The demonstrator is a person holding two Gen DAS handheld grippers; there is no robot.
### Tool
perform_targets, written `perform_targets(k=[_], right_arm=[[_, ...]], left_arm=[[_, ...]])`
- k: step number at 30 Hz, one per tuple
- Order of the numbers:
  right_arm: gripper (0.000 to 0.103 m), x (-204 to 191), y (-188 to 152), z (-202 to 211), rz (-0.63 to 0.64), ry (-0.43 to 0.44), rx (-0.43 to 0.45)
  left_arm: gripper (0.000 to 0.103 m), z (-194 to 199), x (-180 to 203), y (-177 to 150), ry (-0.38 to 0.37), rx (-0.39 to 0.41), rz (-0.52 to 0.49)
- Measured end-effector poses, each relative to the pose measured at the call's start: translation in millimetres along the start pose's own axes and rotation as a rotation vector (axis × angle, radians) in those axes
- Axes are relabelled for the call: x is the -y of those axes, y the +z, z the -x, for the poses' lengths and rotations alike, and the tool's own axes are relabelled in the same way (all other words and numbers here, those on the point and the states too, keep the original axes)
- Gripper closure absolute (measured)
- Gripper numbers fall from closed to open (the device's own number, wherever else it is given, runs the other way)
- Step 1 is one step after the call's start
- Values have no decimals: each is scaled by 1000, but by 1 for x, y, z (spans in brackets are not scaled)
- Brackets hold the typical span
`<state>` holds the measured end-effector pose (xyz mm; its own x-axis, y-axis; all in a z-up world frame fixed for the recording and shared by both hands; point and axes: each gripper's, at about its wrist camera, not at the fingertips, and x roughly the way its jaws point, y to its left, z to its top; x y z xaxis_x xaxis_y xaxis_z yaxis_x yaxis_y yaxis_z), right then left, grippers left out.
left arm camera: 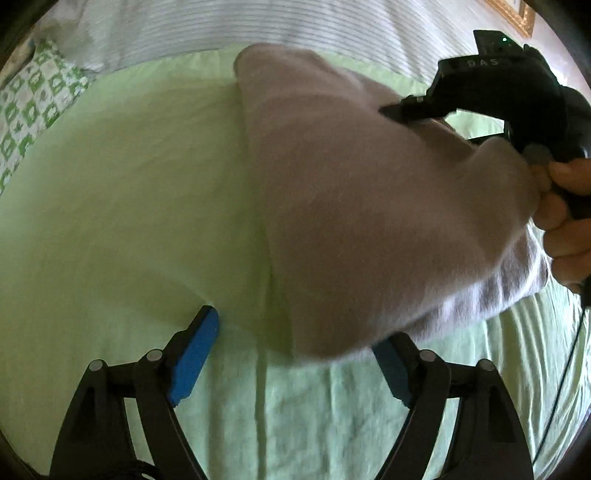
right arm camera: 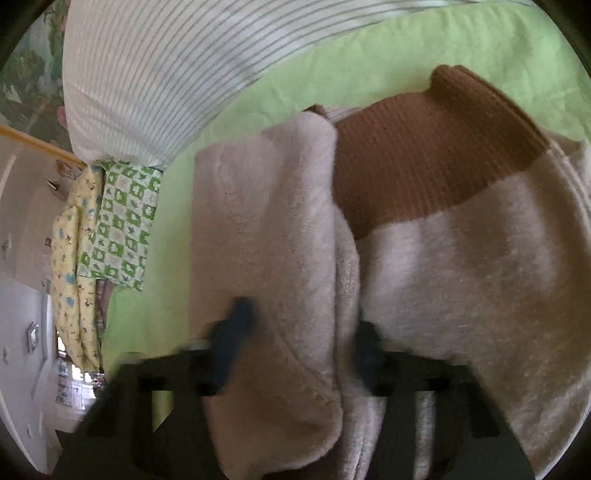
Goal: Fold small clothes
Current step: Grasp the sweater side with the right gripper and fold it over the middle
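A small beige fleece garment [left arm camera: 369, 206] lies on the light green sheet [left arm camera: 122, 192]. In the right wrist view it shows as folded fleece panels [right arm camera: 266, 258] with a brown ribbed band [right arm camera: 424, 155] at the far end. My left gripper [left arm camera: 295, 354] is open and empty, just in front of the garment's near edge, with its right blue pad partly under the cloth. My right gripper [right arm camera: 299, 332] is open and blurred, its fingers straddling a fleece fold. In the left wrist view the right gripper's black body [left arm camera: 517, 96] rests on the garment's far right side.
A white striped cover [left arm camera: 258, 29] lies behind the green sheet. A green-and-white patterned cloth [left arm camera: 40, 99] is at the far left; it shows beside a yellow printed cloth [right arm camera: 70, 258] in the right wrist view. A black cable [left arm camera: 565, 369] hangs at the right.
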<state>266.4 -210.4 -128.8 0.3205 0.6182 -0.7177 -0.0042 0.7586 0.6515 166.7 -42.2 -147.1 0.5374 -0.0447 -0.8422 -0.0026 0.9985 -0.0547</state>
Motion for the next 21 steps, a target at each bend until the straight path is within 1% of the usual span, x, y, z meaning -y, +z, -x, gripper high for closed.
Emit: perform_targets(k=[1,2,3,4,6,8,10,12,13,14,17,19,21], right_arm=[[80,-1,-1,1,-7,7,0],[83,-3,-2,5,-5,17,8],[84,-7,-2,10,4,19,20],[85,-12,-3,18,22,23,39],[86,-22,-1,40,41,58,85],[86,-32,1,77,76,73,158],[86,-34,2,109,100,58,216],[86,-21,1,128,100,21,233],[86,-13,1,129,103,-21,228],[86,5,0,126,95,-93,211],[86,53,-7,106,31,-193,162],[86,76,-15,92,7,-247,132],[87,87,-22,86,-11,-249,133]], left_arm=[[40,-1,1,3,-13,2,-7],[48,-1,2,5,-39,0,-9],[65,-1,5,8,-74,-10,-14],[68,1,8,11,-74,-14,-25],[72,10,14,14,-60,-1,-43],[72,21,18,17,-83,16,-47],[72,29,25,19,-103,32,-59],[73,26,33,21,-109,27,-78],[75,22,37,21,-110,18,-89],[76,18,40,20,-106,7,-96],[76,5,45,20,-114,-25,-100],[76,3,45,19,-122,-31,-102],[79,-1,43,21,-127,-37,-110]])
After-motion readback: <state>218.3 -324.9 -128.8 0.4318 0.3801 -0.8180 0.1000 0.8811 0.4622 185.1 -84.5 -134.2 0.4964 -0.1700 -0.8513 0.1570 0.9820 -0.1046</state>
